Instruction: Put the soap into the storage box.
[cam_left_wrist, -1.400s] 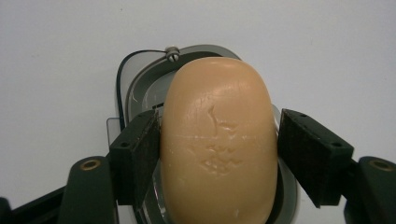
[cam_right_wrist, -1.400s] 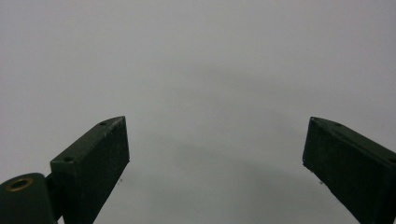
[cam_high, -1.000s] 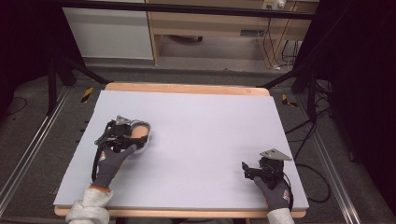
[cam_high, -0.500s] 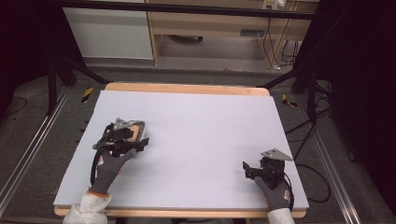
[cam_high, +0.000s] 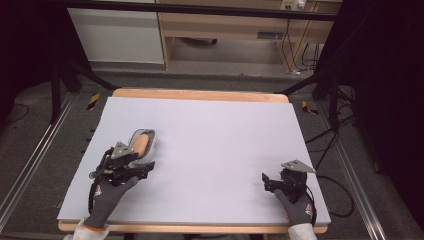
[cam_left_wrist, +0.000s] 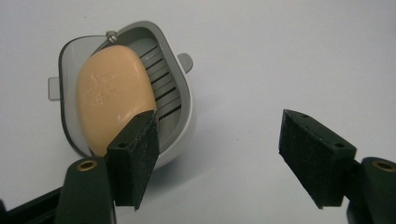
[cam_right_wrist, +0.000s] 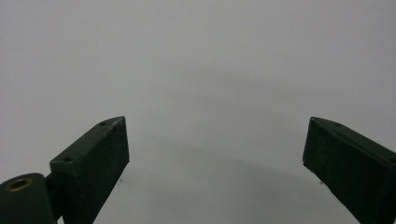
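Note:
A grey soap dish (cam_high: 150, 141) holding an orange bar of soap (cam_high: 141, 143) lies on the left part of the pale table top (cam_high: 220, 135). My left gripper (cam_high: 142, 165) sits just on the near side of it, open and holding nothing. In the left gripper view the soap (cam_left_wrist: 112, 93) rests tilted on the ribbed dish (cam_left_wrist: 175, 93). The left jaw overlaps the dish's near rim, and the open gripper (cam_left_wrist: 219, 133) spans bare table to the dish's right. My right gripper (cam_high: 267, 182) rests near the front right corner; it is open (cam_right_wrist: 215, 133) over bare surface.
The table has a wooden rim (cam_high: 200, 95) along its far edge. Metal rails (cam_high: 30, 165) run along the floor on both sides. Black stand legs (cam_high: 82, 75) and cables (cam_high: 330, 190) lie off the table, and a wooden cabinet (cam_high: 225, 30) stands behind.
My left gripper has drawn back toward the near edge, away from the soap dish, which now lies uncovered with the soap in it. The right gripper has hardly moved.

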